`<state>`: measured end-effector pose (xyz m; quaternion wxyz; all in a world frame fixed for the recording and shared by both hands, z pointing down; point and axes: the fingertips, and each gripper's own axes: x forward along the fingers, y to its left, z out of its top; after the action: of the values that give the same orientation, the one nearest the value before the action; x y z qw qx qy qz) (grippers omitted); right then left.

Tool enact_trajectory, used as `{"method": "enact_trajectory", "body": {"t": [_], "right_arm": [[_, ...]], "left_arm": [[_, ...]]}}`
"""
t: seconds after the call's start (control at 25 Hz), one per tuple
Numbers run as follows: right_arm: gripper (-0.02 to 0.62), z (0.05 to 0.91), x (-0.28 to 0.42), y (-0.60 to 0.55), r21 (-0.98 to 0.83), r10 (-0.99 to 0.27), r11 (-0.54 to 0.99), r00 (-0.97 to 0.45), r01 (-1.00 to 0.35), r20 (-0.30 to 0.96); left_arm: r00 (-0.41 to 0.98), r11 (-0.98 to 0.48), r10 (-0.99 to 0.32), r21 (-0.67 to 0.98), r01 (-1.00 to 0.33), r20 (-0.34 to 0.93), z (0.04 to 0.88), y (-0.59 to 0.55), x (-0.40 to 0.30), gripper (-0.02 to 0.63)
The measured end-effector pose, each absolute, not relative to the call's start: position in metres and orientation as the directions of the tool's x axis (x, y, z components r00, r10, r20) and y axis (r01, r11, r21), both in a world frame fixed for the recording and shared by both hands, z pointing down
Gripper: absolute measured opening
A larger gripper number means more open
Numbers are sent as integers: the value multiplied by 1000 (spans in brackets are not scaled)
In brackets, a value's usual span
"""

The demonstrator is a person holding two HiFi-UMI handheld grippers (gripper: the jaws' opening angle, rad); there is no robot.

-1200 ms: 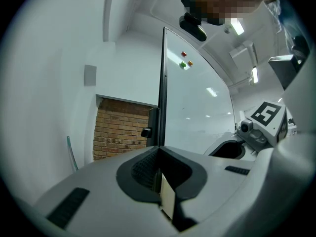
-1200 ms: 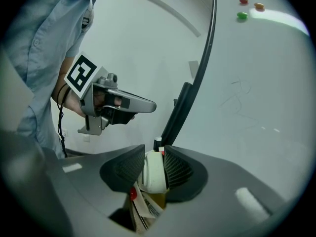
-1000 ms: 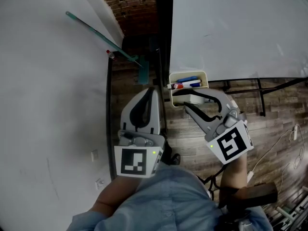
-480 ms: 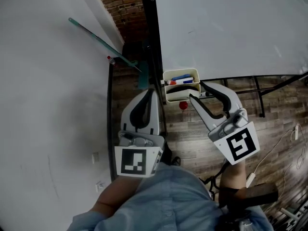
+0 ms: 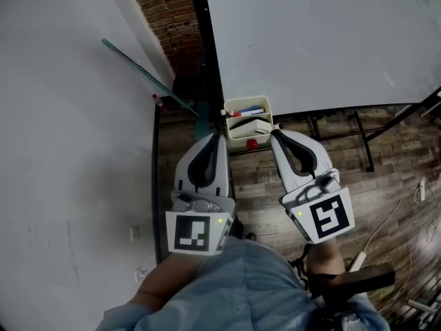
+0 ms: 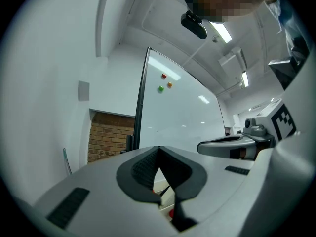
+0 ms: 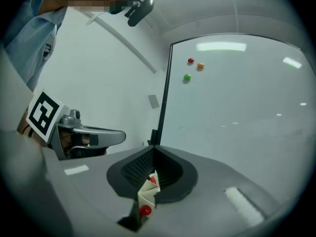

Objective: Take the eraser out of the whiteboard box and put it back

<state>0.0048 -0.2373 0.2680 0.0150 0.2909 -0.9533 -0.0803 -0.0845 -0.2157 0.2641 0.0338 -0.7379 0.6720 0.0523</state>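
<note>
1. Since a second ago my right gripper (image 5: 274, 134) has drawn back from the whiteboard box (image 5: 238, 138); its jaws have just closed, empty.
2. Eraser (image 5: 249, 125) lies inside the box.
3. My left gripper (image 5: 218, 137) is clenched, empty, alongside.

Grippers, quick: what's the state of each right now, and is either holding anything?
Left gripper: closed, holding nothing.
Right gripper: closed, jaws have just shut, nothing between them.
</note>
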Motion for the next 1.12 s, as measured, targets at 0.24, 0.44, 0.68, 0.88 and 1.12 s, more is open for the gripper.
{"method": "enact_trajectory", "body": {"t": [0.24,0.44,0.68,0.88,1.12], "right_arm": [[2,262,18,-217,140,-590,797,-807,-588,-27],[1,251,25,-209,146,-608,781,-792,-608,-46],[0,249,29,-198,142,-604,782,-794,-607,-62],[0,244,29,-195,150,-599,785,-798,-602,-67],[0,247,29,-196,156,-602,783,-797,-603,-57]], "left_arm": [[119,-121,-984,9,-993,-135,256,-192,-68,3],[122,-124,-981,6,-992,-150,250,-180,-64,3],[122,-124,-980,4,-992,-160,249,-169,-60,3],[124,-126,-977,0,-992,-172,246,-166,-57,3],[121,-123,-978,0,-992,-171,246,-166,-59,3]]}}
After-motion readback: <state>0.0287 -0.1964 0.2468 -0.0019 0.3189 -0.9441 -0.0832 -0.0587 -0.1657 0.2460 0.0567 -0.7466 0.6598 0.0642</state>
